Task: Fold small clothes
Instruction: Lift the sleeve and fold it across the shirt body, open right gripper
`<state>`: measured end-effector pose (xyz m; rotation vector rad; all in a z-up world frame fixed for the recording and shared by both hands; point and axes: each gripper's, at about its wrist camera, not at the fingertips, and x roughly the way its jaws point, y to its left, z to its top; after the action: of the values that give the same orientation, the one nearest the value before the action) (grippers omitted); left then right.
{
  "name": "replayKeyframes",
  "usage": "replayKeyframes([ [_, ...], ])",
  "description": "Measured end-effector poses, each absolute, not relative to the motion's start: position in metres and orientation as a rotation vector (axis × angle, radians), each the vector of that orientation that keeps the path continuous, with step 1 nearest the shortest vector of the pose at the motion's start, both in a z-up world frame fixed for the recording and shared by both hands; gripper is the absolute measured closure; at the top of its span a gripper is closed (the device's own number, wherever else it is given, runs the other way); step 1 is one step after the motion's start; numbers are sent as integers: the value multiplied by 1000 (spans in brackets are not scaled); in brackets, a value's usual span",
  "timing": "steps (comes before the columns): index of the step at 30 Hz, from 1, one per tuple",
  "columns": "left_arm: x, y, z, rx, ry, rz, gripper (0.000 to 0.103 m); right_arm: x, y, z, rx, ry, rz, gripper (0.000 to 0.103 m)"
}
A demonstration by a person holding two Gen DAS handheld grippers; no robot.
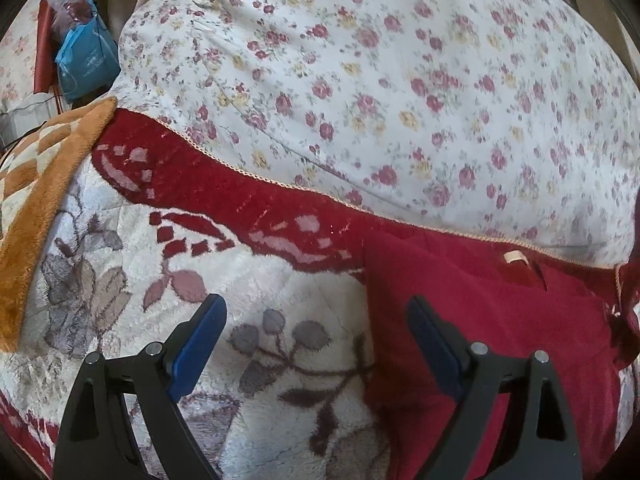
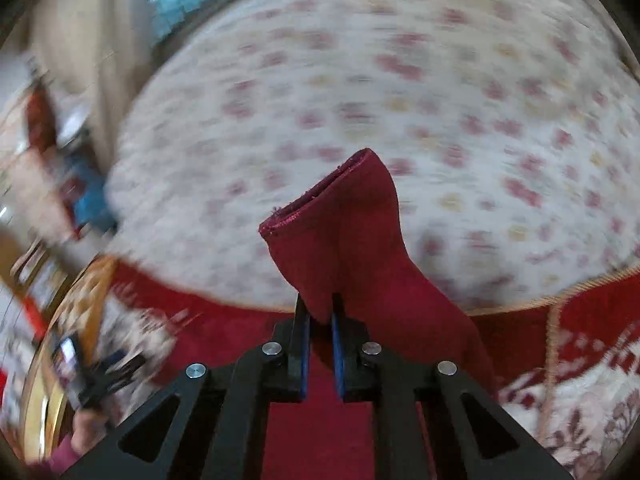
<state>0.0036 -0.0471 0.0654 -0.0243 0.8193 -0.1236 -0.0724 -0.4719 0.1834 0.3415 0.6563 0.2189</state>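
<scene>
Now my right gripper (image 2: 321, 316) has a pinch of the red garment (image 1: 492, 344), and my left gripper (image 1: 316, 320) hangs wide open with nothing in it.

Left to right: the blanket (image 1: 260, 280) lies bare between my left fingers, while the garment lies flat on it just right of and under my right-hand finger there, its long axis running away from me. My right gripper, clamped shut on a hemmed end, is lifting that end clear, so I judge it leads the fold.
</scene>
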Motion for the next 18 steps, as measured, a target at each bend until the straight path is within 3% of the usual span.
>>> replayKeyframes([
  [4,3,-41,70,-46,813,-124,12,-61,-394,169,258,739,352,93],
  [14,6,-41,69,-54,818,-142,12,2,-258,18,211,995,417,92],
  [17,6,-45,68,-58,824,-168,12,-1,-254,4,230,1000,417,84],
  [18,5,-47,68,-63,825,-187,12,-5,-260,7,255,997,425,71],
])
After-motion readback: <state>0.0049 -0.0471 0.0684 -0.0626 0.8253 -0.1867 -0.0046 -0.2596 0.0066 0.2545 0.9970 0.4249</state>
